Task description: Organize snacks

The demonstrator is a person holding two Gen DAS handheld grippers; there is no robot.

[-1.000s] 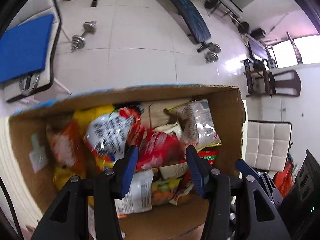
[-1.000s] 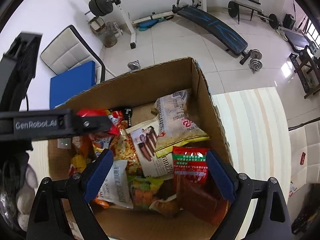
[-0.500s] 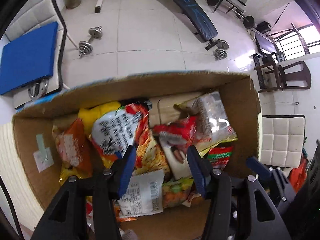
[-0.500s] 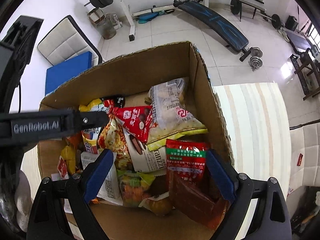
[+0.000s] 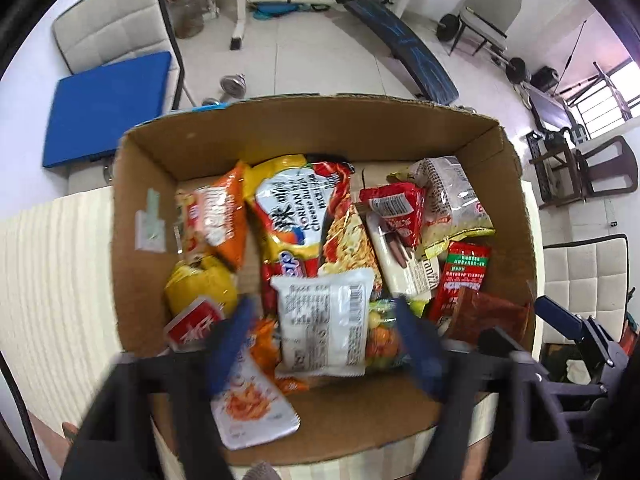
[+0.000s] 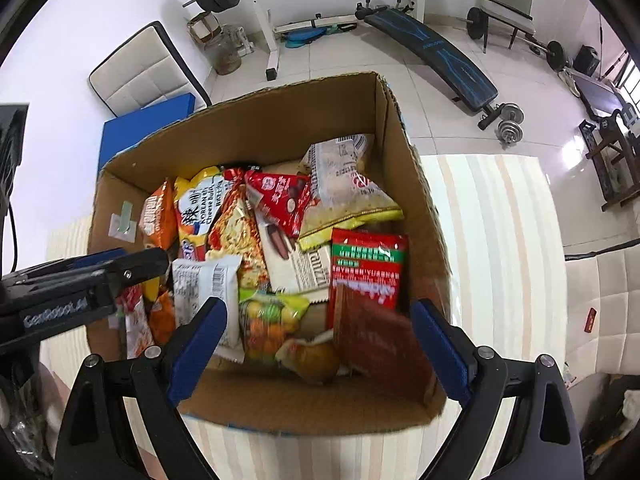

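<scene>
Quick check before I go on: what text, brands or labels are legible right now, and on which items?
"KOREAN ... Cheese", partly legible: the yellow and white noodle packet.
"GenRobot.AI", blurred: the left gripper's body, seen from the right wrist.
"...anzzi", cut off: the white wafer packet.
Barcode packet and red and green packet: print too small to read.

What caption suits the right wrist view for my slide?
Open blue-padded right tongs above a brown cardboard box filled with assorted snack packets.
</scene>
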